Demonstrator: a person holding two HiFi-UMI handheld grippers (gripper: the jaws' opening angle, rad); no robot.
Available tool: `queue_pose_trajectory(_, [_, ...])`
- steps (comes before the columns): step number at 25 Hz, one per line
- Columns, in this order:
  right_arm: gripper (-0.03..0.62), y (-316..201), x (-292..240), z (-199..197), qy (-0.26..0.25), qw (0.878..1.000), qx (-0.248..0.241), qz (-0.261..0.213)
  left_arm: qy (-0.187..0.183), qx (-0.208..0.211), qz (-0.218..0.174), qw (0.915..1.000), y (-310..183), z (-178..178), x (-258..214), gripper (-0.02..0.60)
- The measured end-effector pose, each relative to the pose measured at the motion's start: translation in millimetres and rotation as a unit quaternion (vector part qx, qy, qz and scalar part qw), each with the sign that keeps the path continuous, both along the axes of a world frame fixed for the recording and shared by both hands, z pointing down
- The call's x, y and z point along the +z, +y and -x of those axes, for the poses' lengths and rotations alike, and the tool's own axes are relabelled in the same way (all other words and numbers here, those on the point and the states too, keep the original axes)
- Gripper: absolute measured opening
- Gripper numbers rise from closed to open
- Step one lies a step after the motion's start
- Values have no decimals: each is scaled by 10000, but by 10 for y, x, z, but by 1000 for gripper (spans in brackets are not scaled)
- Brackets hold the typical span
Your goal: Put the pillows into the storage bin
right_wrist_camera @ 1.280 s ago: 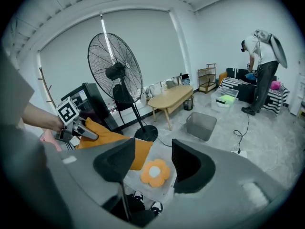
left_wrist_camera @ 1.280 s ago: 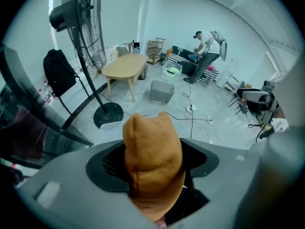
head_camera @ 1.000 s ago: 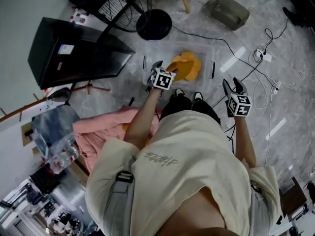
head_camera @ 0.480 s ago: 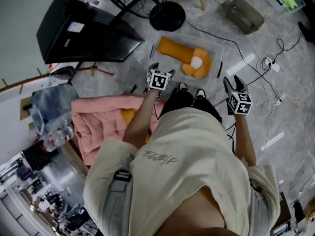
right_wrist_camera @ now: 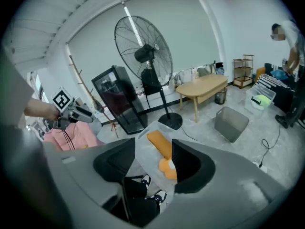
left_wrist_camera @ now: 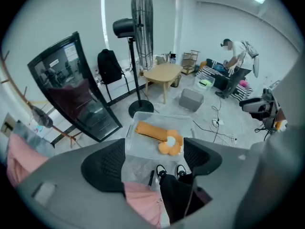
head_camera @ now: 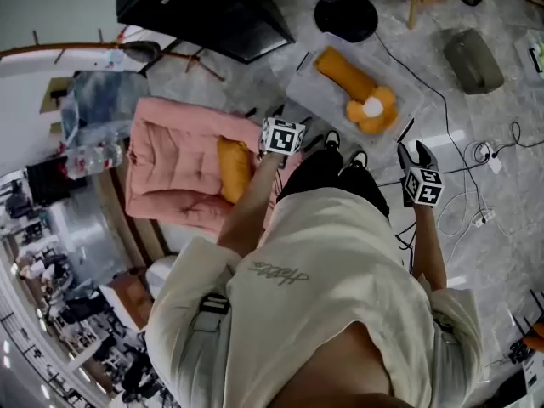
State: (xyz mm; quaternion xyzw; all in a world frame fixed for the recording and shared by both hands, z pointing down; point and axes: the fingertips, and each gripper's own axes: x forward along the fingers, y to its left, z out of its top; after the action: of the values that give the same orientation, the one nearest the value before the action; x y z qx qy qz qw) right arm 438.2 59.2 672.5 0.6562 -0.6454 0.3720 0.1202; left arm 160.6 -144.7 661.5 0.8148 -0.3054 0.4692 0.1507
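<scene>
A long orange pillow with a flower-shaped end (head_camera: pixel 361 92) lies inside the clear storage bin (head_camera: pixel 306 87) on the floor. Through both grippers' jaws I see the same pillow (left_wrist_camera: pixel 159 135) (right_wrist_camera: pixel 162 154). A second orange pillow (head_camera: pixel 234 167) rests on a pink quilted cushion (head_camera: pixel 170 164). My left gripper (head_camera: pixel 276 119) hangs open and empty between the bin and the pink cushion. From its own camera the left gripper (left_wrist_camera: pixel 152 159) holds nothing. My right gripper (head_camera: pixel 413 153) stands open and empty to the right of the bin, also bare in its own view (right_wrist_camera: pixel 152 166).
A black leaning panel (head_camera: pixel 212 7) and a fan base (head_camera: pixel 344 15) stand beyond the bin. Cables and a power strip (head_camera: pixel 484 155) lie on the floor at right. A grey bin (right_wrist_camera: pixel 231 123), a wooden table (right_wrist_camera: pixel 202 89) and a person stand further off.
The orange flower pillow has settled flat in the bin. My left gripper has swung left from over the bin to the pink cushion's edge. The right gripper has sunk slightly.
</scene>
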Motion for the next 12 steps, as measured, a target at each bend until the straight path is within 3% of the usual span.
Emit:
queue_pose_trajectory(5, [235,-311,91,342,140,9949,-1001,-8,-83,-908,63,9958,259,778,33,408])
queue_pose_trajectory(12, [235,-784,-88,1032,174,9793,-2012,-166,-24,-2055,-84,9786,564,1829,-136,410])
